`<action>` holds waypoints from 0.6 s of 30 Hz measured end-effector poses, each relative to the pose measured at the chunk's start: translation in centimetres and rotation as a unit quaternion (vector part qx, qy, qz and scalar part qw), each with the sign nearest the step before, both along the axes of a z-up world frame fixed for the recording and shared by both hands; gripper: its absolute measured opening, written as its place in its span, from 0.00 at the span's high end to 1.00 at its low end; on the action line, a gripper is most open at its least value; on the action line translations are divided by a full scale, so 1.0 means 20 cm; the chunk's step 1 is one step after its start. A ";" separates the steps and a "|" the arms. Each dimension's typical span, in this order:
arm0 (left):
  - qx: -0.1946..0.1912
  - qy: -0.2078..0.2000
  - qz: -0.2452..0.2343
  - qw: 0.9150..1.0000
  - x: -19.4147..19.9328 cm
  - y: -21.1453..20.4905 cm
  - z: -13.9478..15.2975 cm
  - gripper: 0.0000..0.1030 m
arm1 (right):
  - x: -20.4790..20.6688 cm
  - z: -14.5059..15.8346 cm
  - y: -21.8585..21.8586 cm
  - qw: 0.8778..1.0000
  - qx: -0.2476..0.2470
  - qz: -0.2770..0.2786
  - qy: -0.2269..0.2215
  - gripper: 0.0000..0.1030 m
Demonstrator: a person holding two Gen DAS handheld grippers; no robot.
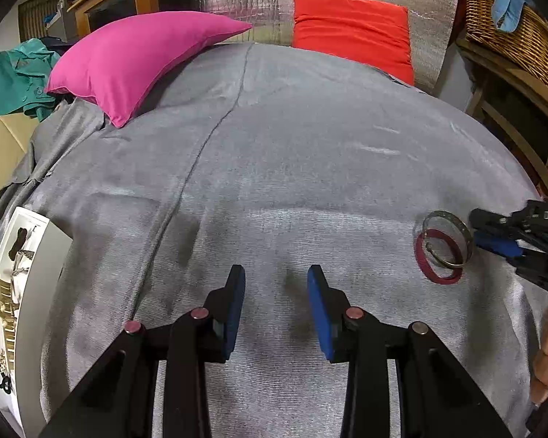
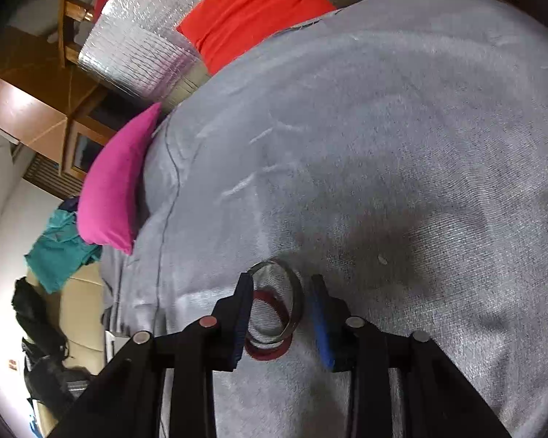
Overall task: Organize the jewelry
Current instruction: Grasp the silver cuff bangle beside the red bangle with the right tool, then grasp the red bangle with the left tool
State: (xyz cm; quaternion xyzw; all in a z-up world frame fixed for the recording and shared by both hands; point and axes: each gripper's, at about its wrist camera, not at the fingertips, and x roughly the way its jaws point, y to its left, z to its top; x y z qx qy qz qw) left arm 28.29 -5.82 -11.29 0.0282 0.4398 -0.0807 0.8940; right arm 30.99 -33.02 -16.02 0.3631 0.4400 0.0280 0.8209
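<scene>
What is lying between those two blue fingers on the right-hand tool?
Two overlapping bangles, one silver, one dark red, lie on the grey blanket between the right gripper fingers; its own camera shows it.

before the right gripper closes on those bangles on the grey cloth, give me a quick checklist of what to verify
1. Wide silver metal bangle between the right gripper pads: ok.
2. Pads pressing on it: not ok, a gap shows at the right pad.
3. Thin dark red bangle clear of the grip: not ok, it lies overlapped with the silver one.
4. Left gripper out of the way: ok, open over bare grey cloth.
5. Where the bangles should go: cannot tell, no jewelry holder in view.
</scene>
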 end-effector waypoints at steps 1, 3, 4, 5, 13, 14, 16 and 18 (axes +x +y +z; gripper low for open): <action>0.002 -0.001 -0.001 1.000 -0.01 0.00 0.00 0.65 | 0.01 -0.01 0.00 1.000 -0.005 0.000 0.006 0.73; 0.004 -0.002 -0.003 1.000 -0.01 -0.01 0.00 0.65 | 0.03 -0.03 0.02 1.000 -0.015 0.006 0.016 0.79; 0.004 -0.003 -0.003 1.000 -0.01 0.00 0.00 0.65 | 0.04 -0.04 0.03 1.000 -0.021 0.006 0.020 0.82; 0.004 -0.003 -0.002 1.000 -0.01 0.00 0.00 0.65 | 0.04 -0.04 0.03 0.999 -0.028 0.005 0.021 0.84; -0.001 0.000 -0.024 1.000 0.01 -0.07 -0.01 0.65 | 0.01 -0.05 -0.04 1.000 -0.011 -0.015 0.011 0.96; -0.007 0.002 -0.035 0.999 0.01 -0.10 -0.01 0.65 | 0.00 -0.04 -0.06 1.000 -0.011 -0.022 0.009 0.96; -0.030 0.013 -0.058 0.998 0.02 -0.15 -0.02 0.65 | -0.02 -0.04 -0.11 0.999 -0.006 -0.041 0.010 0.96; -0.049 0.021 -0.072 0.996 0.05 -0.21 -0.02 0.65 | -0.03 -0.05 -0.16 0.998 -0.008 -0.056 0.015 0.96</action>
